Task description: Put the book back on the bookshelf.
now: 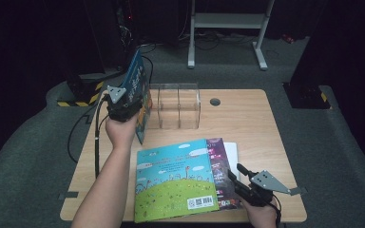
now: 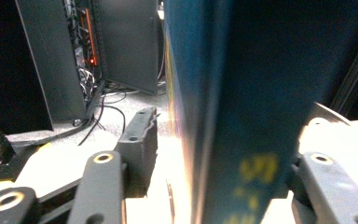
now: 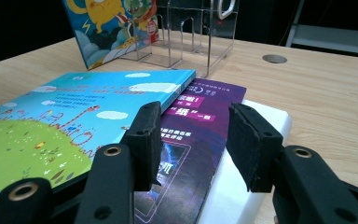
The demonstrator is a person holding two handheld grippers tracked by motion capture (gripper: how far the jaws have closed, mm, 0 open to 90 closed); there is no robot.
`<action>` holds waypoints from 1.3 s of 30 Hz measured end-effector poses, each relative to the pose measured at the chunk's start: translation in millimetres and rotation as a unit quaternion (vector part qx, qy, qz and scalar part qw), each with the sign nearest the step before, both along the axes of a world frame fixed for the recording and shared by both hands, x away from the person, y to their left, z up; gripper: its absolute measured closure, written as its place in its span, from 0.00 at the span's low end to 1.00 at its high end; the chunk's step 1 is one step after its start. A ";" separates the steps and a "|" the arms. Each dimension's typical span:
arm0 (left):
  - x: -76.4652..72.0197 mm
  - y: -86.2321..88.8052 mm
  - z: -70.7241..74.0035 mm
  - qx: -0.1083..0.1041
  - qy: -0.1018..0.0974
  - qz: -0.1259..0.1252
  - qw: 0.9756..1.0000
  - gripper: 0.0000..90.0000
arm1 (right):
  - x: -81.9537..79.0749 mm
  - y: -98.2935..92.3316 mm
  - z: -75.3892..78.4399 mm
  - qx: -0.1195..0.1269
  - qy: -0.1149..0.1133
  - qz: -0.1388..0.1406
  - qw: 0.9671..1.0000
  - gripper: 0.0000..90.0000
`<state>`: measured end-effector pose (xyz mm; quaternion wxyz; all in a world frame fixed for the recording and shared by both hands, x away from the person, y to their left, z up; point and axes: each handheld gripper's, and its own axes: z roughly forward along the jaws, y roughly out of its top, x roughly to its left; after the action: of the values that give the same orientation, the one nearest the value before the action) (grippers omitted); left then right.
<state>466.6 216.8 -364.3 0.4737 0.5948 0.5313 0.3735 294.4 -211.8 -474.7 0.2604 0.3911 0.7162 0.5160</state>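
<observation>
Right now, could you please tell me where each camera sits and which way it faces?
High view: above the table, looking forward and down; both forearms show.
Left gripper view: on the left gripper, looking along an upright blue book; both jaws show.
Right gripper view: on the right gripper, low over stacked books.
Shared: the clear rack.

High cam above my side, looking forward-down over whole table. My left gripper cam jammed against upright blue book; right one low, close, sharing clear rack with high.
</observation>
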 end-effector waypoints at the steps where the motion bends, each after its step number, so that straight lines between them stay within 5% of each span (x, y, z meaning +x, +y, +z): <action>1: -3.5 0.9 -0.2 0.000 0.002 -0.005 1.000 0.49 | 0.2 0.5 -0.1 0.000 0.000 0.000 1.000 0.61; 10: -20.7 6.6 -0.9 0.000 -0.005 -0.017 1.000 0.40 | 0.7 1.5 -0.4 -0.005 0.000 0.002 1.000 0.60; 30: -49.4 26.7 -18.3 -0.001 0.031 -0.058 0.998 0.31 | 1.0 2.1 -1.8 -0.009 0.003 0.004 1.000 0.60; 39: -59.4 32.9 -37.1 0.002 0.052 -0.063 0.997 0.29 | 1.2 2.6 -2.8 -0.015 0.005 0.006 1.000 0.59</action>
<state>407.2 249.7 -401.3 0.4669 0.6469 0.5154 0.3129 295.6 -209.2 -477.5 0.2599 0.3856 0.7273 0.5048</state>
